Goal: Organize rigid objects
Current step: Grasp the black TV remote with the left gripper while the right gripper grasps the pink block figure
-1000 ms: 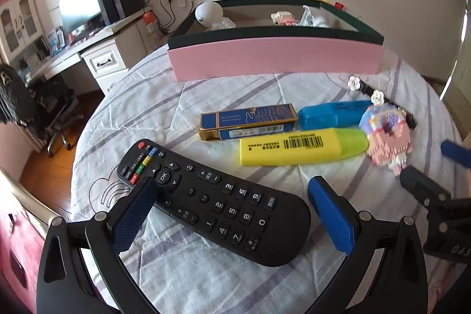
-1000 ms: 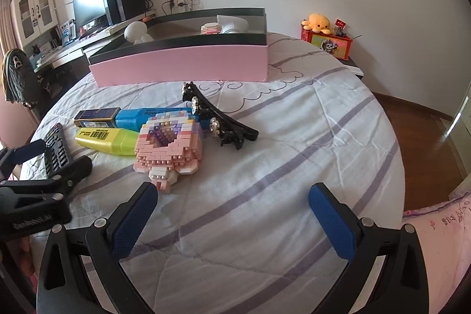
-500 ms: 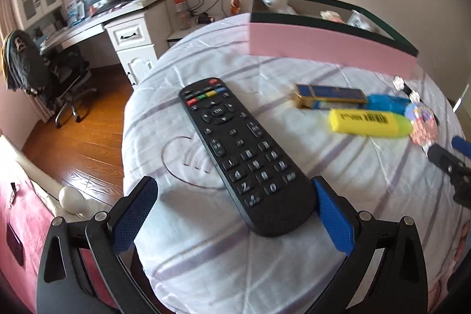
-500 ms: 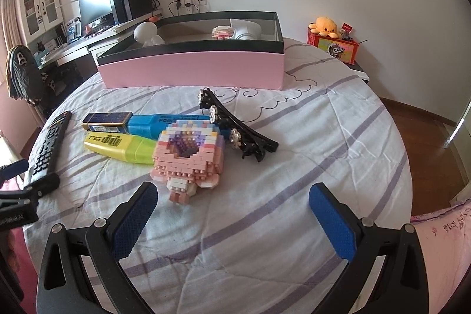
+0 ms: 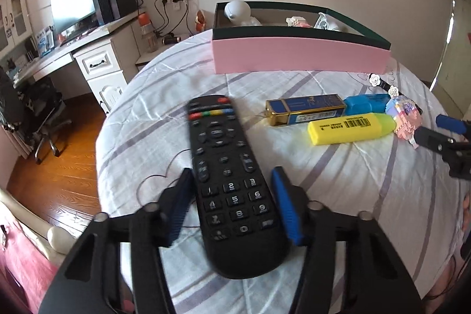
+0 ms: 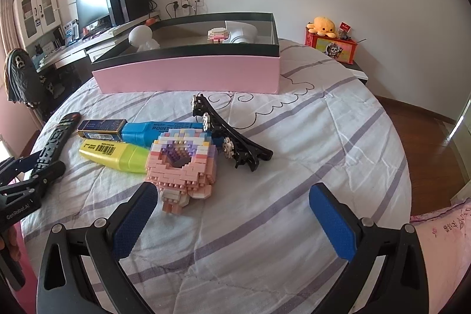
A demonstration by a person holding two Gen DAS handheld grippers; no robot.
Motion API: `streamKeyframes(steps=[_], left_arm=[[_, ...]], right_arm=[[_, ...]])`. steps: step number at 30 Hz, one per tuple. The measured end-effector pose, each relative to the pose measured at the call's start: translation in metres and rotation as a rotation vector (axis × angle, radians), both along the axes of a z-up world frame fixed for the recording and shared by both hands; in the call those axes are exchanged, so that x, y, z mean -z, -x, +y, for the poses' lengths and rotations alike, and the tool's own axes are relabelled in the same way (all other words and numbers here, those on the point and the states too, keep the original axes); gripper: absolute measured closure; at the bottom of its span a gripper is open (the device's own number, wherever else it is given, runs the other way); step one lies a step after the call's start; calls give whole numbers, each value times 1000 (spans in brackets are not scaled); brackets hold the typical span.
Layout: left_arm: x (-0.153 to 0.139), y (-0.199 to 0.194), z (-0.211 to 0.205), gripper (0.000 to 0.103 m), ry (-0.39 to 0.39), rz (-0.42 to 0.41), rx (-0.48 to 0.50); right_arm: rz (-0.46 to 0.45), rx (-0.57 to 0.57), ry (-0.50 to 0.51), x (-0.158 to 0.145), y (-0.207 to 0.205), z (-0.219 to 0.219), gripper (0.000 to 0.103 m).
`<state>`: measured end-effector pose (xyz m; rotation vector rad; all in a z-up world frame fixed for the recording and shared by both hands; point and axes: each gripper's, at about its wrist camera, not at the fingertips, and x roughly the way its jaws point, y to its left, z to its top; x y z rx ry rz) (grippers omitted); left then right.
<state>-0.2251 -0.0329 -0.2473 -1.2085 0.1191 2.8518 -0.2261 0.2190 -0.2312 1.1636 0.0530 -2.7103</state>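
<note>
Covering the round bed (image 6: 294, 137) is a white quilt with lilac stripes and black doodled hearts and clouds; wooden floor (image 5: 59, 172) shows around it, with a white desk (image 5: 97, 61), a monitor (image 5: 73, 5) and a dark office chair (image 5: 41, 114) along the far wall, and an orange plush octopus (image 6: 322, 25) on a box in the corner; a pink box (image 6: 188, 74) with a dark rim sits at the far side of the quilt, holding a white figure and small toys. The left gripper (image 5: 231, 206) is closing its blue pads around the lower end of the black remote (image 5: 223, 161), which lies flat between them; whether they already press it I cannot tell. The right gripper (image 6: 232, 217) gapes wide over bare quilt, nothing in it; just beyond lie a pink brick model (image 6: 182, 164), a yellow highlighter (image 6: 114, 153), a blue marker (image 6: 159, 130), a navy box (image 6: 100, 128) and a black hair clip (image 6: 232, 137).
</note>
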Motion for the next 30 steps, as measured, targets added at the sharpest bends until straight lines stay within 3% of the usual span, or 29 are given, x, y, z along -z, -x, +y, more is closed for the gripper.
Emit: streamKeyframes(steps=[6, 10, 13, 14, 16, 19, 22, 30], left_arm=[[-1, -2, -10, 58, -17, -3, 35], [0, 2, -10, 53, -7, -5, 35], [1, 4, -10, 51, -11, 0, 34], [1, 6, -11, 50, -16, 2, 34], [2, 9, -11, 44, -24, 0, 36], [2, 12, -7, 42, -10, 6, 38], [2, 10, -5, 57, -15, 16, 52], [1, 7, -4, 59, -9, 13, 75]], right_arm=[[-5, -15, 55, -6, 1, -12, 0], [-27, -31, 61, -3, 5, -24, 15], [-53, -31, 42, 3, 11, -30, 38], [-57, -28, 32, 4, 13, -31, 41], [-60, -28, 29, 5, 14, -31, 41], [-66, -33, 15, 4, 17, -32, 41], [-54, -29, -8, 4, 15, -29, 50], [-64, 0, -6, 1, -6, -3, 50]])
